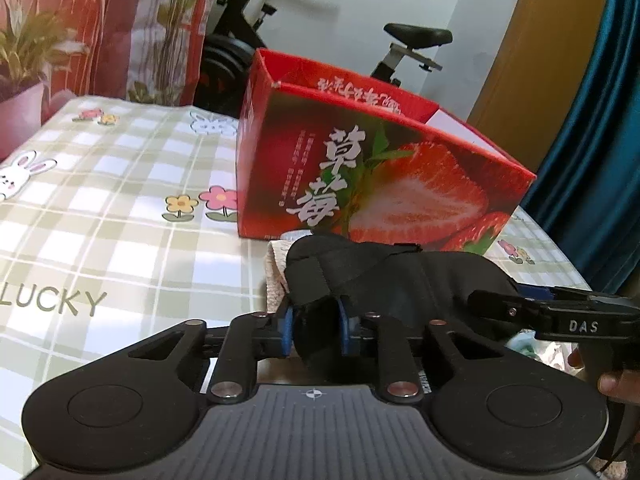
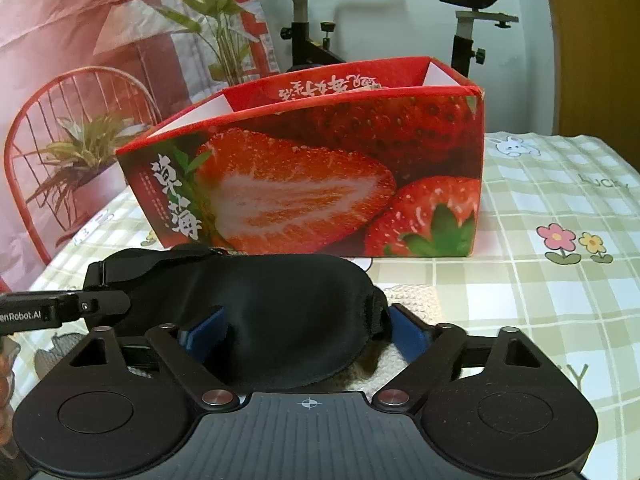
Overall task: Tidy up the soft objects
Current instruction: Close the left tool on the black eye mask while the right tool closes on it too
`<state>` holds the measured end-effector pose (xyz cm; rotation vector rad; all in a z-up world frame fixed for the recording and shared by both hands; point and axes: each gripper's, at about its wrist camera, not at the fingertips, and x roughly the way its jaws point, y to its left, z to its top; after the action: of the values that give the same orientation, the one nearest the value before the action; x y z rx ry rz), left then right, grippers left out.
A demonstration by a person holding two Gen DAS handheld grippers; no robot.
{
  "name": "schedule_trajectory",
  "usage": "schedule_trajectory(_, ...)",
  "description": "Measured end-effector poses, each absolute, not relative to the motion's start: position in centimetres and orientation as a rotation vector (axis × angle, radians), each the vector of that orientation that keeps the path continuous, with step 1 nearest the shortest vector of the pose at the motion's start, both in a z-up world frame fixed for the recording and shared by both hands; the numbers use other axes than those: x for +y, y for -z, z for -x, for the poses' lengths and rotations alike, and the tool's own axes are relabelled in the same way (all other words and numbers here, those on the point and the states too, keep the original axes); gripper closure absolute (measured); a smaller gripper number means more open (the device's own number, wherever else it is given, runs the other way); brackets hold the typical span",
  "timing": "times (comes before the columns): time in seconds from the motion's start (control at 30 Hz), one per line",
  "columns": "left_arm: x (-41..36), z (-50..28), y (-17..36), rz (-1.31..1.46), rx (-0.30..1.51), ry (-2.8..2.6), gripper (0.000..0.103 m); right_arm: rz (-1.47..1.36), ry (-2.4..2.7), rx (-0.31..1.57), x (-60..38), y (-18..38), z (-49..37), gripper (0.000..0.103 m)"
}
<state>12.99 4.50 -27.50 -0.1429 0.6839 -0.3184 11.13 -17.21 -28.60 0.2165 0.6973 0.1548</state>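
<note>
A black sleep mask (image 1: 400, 280) with an elastic strap is held up in front of a red strawberry-print box (image 1: 384, 176). My left gripper (image 1: 318, 330) is shut on one end of the mask, blue pads pinching the fabric. My right gripper (image 2: 308, 334) has its blue pads wide apart around the other end of the mask (image 2: 272, 312), jaws open. Each gripper shows from the side in the other's view: the right one (image 1: 560, 316), the left one (image 2: 60, 308). A cream knitted cloth (image 1: 276, 276) lies on the table under the mask; it also shows in the right wrist view (image 2: 416, 296).
The open-topped box (image 2: 320, 168) stands on a checked tablecloth (image 1: 120, 208) with rabbits and flowers. An exercise bike (image 1: 416, 40) stands behind the table, a red wire chair (image 2: 52, 140) and potted plants to the side, a blue curtain (image 1: 600, 120) at the right.
</note>
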Motion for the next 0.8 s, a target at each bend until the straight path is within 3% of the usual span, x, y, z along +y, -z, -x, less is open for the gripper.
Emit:
schedule_trajectory(0.27,4.1,-12.4,26.6,0.113,0.658,0.326,0.083,-0.173,-0.195,0.593,-16.3,25.4,-10.5,0.062)
schedule_trajectory(0.4,4.4,-12.0,26.3,0.112,0.633,0.315,0.086,-0.167,-0.199,0.56,-16.6,24.3,-10.3,0.088)
schedule_trajectory(0.8,4.6,-10.9,24.3,0.097,0.568,0.293,0.088,-0.182,-0.235,0.515,-16.7,22.8,-9.6,0.093)
